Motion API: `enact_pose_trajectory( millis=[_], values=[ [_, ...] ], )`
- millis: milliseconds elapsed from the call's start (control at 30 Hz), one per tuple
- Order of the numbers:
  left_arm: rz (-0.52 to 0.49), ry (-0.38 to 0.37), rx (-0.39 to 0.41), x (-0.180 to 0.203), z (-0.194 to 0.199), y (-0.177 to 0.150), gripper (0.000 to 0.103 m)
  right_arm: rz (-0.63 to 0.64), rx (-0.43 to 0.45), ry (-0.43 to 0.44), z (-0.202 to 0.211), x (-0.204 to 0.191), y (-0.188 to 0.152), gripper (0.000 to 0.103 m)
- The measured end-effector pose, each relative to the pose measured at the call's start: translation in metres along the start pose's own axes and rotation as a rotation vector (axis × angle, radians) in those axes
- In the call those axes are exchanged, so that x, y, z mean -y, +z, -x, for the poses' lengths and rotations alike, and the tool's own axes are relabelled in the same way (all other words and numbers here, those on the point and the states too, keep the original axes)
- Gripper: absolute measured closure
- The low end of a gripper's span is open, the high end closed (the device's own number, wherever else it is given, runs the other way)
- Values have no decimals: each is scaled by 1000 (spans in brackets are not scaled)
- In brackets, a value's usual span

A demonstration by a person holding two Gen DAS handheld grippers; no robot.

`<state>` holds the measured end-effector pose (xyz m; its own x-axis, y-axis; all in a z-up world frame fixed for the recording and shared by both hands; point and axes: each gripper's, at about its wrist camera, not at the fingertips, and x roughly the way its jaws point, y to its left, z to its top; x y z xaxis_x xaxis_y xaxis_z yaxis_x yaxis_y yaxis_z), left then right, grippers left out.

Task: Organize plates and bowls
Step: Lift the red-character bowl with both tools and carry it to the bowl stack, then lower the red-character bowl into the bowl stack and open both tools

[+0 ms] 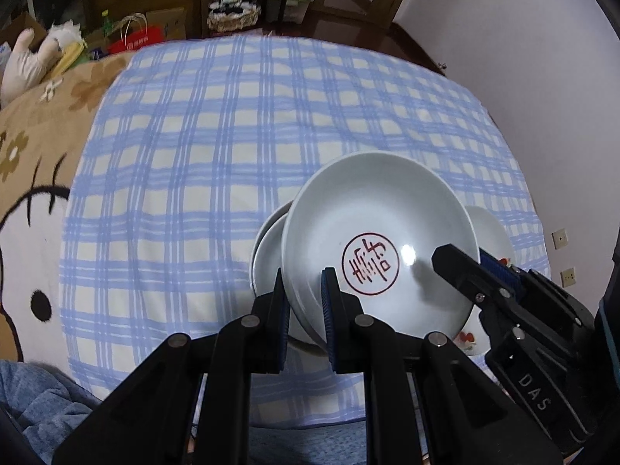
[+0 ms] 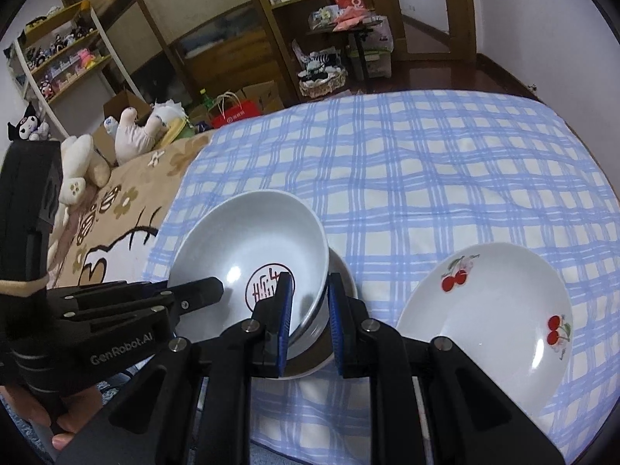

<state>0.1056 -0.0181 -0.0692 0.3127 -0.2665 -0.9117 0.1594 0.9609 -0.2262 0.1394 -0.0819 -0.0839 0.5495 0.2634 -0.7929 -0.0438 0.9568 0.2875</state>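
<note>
A white bowl with a red seal mark (image 1: 372,240) (image 2: 248,248) is held tilted over another white bowl (image 1: 267,248) (image 2: 343,275) on the blue checked cloth. My left gripper (image 1: 304,302) straddles its near rim, one finger inside and one outside. My right gripper (image 2: 310,310) straddles the opposite rim in the same way; in the left wrist view its fingers (image 1: 465,271) reach in from the right. A white plate with red cherries (image 2: 492,310) lies to the right, partly hidden behind the bowl in the left wrist view (image 1: 492,232).
The blue checked cloth (image 1: 232,135) (image 2: 445,174) covers a bed, with a brown cartoon blanket (image 1: 35,178) and plush toys (image 2: 128,135) to the left. Shelves, boxes and a basket stand beyond the far edge.
</note>
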Motion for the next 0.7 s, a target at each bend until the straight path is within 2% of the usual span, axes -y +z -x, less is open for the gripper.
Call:
enact_pose_trajectory(
  millis=[200,400,700],
  values=[
    [20,25,-19,-13,-15,-3,88,24,-31,-19,-20,-8,-6,84],
    [40,46,-37,-23,-28,-3,88,143,-36,-55,-35,-21,-10,84],
    [22,96,-25,-21,-36,0,88,173,-30,-16,-45,-14,-16,84]
  ],
)
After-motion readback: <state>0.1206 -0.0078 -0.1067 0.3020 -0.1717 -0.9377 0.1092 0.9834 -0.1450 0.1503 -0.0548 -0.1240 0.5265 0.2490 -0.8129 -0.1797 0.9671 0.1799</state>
